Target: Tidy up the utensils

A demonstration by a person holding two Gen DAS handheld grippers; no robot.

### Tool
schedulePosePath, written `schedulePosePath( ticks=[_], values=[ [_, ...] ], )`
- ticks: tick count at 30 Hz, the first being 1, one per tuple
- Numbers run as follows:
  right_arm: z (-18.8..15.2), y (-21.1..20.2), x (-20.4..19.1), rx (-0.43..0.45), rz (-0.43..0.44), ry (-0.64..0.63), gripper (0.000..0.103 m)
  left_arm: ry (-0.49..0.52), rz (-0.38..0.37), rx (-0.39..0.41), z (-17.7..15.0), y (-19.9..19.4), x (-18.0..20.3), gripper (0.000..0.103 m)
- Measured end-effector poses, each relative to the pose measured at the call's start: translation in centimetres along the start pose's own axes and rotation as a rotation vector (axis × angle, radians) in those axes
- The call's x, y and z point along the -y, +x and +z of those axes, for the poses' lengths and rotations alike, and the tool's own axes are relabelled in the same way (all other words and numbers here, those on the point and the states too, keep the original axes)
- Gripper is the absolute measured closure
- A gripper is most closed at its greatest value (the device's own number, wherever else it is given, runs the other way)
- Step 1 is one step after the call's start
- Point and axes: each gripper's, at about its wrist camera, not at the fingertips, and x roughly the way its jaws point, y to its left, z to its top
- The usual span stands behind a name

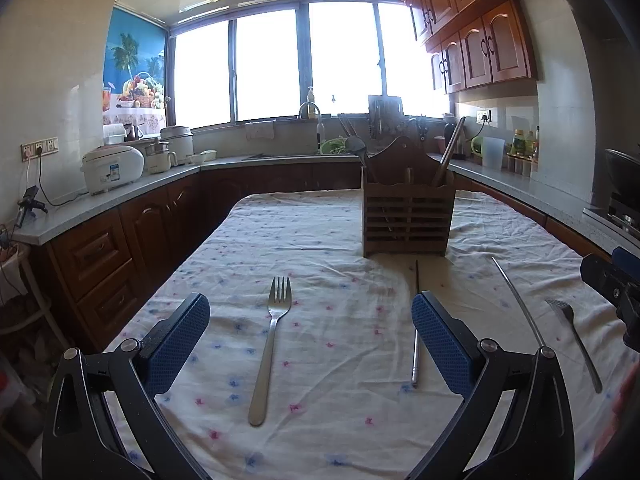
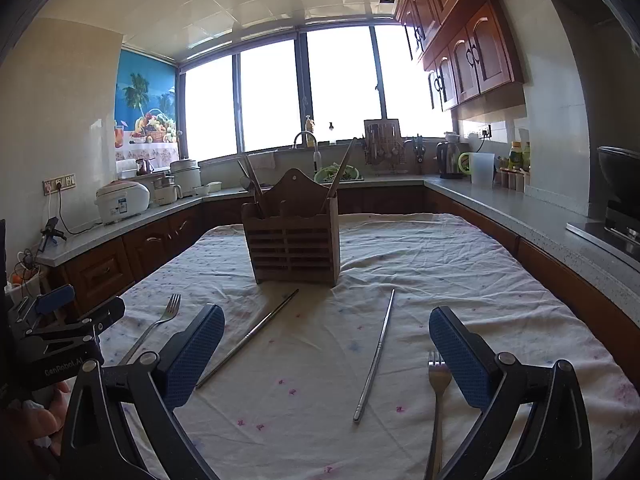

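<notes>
Four steel utensils are spread on the cloth-covered desk (image 2: 440, 264) before the slatted wooden holder (image 2: 294, 240); both tongs, left (image 1: 310, 340) and right (image 2: 326, 356), are held wide, empty. The nearest silver fork (image 1: 268, 344) should be pinched mid-handle.

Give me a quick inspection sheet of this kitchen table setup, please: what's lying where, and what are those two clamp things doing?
Surface: table under a wrinkled floral tablecloth.
Job's things: wooden utensil holder upright at the far middle, already holding a ladle and wooden sticks; left fork, right fork and two metal chopsticks lying loose on the cloth.
Clutter: nothing seen on the table.
Grippers: left gripper open, above the left fork; right gripper open, empty, a chopstick between its fingers' lines.
Cables: appliance cords at the wall sockets.
Surroundings: counters with a rice cooker, kettle, sink, windows, wooden cabinets.
</notes>
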Motion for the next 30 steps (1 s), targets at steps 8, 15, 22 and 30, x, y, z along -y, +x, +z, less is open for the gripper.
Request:
schedulePosePath(
  ticks=[8, 15, 22, 30],
  values=[
    [0.2, -0.2, 0.1, 0.015, 0.001, -0.002, 0.0, 0.001, 0.004, 0.016, 0.4, -0.5, -0.1, 0.0],
    [0.2, -0.2, 0.1, 0.021, 0.005, -0.001, 0.0, 0.006, 0.003, 0.015, 0.6, -0.6, 0.1, 0.0],
    [0.4, -0.3, 0.0, 0.027, 0.007, -0.009, 0.0, 0.009, 0.004, 0.016, 0.9, -0.7, 0.2, 0.0],
    [0.4, -0.2, -0.4, 0.027, 0.009, -0.025, 0.0, 0.002, -0.006, 0.01, 1.3, -0.8, 0.0, 0.0]
  ],
)
